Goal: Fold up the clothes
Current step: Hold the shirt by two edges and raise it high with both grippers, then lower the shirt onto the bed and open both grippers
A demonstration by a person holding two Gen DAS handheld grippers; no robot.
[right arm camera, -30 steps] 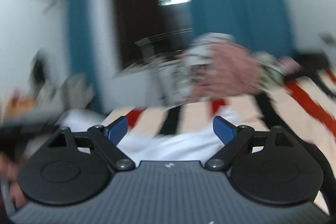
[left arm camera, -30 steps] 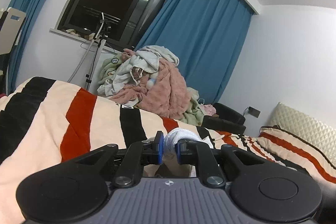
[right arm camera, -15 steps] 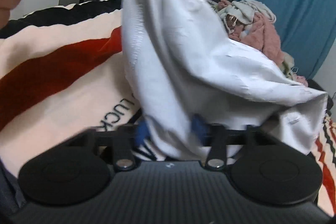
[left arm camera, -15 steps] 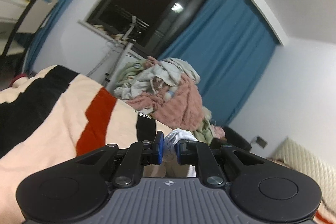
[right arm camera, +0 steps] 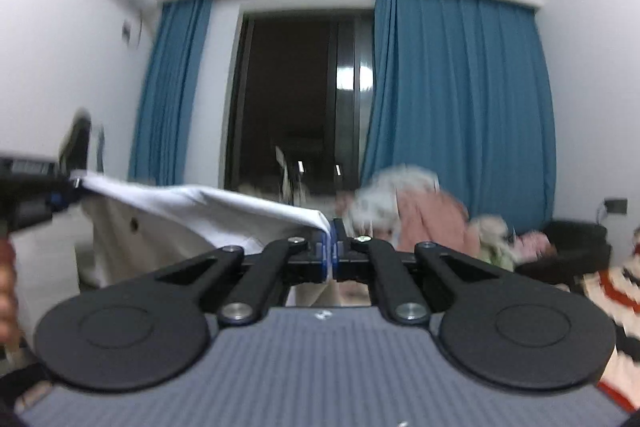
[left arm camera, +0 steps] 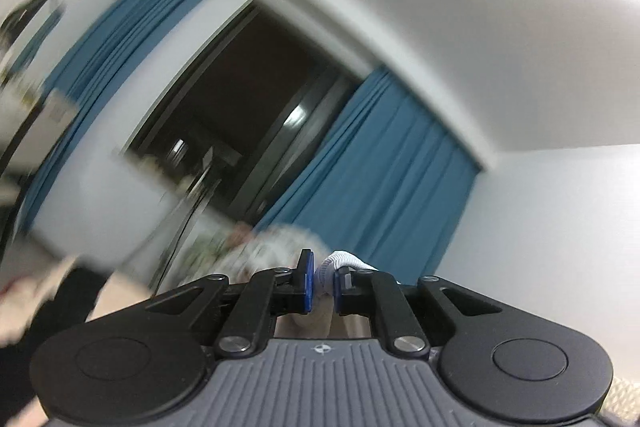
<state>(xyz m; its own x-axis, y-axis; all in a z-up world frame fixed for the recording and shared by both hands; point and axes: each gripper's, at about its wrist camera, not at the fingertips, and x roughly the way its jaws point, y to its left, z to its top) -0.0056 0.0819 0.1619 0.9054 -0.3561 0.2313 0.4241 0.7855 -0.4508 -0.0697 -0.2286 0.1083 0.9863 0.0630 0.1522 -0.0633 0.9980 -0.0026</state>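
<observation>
A white garment [right arm camera: 192,211] hangs stretched in the air between both grippers. My right gripper [right arm camera: 330,247] is shut on one edge of it. In the right wrist view my left gripper [right arm camera: 60,199] holds the other end at the far left. In the left wrist view my left gripper [left arm camera: 322,281] is shut on a white ribbed hem [left arm camera: 340,263] of the garment. Most of the cloth hangs below and is hidden by the gripper bodies.
A heap of unfolded clothes [right arm camera: 420,215], pink and pale, lies at the back before the blue curtains [right arm camera: 460,107] and dark window [right arm camera: 304,99]. The striped blanket [right arm camera: 612,279] of the bed shows at the right. A black chair [right arm camera: 576,239] stands by the wall.
Both grippers have lifted and tilted upward. The right gripper, open a second ago, has shut on the white garment, which is now pulled taut between the two.
</observation>
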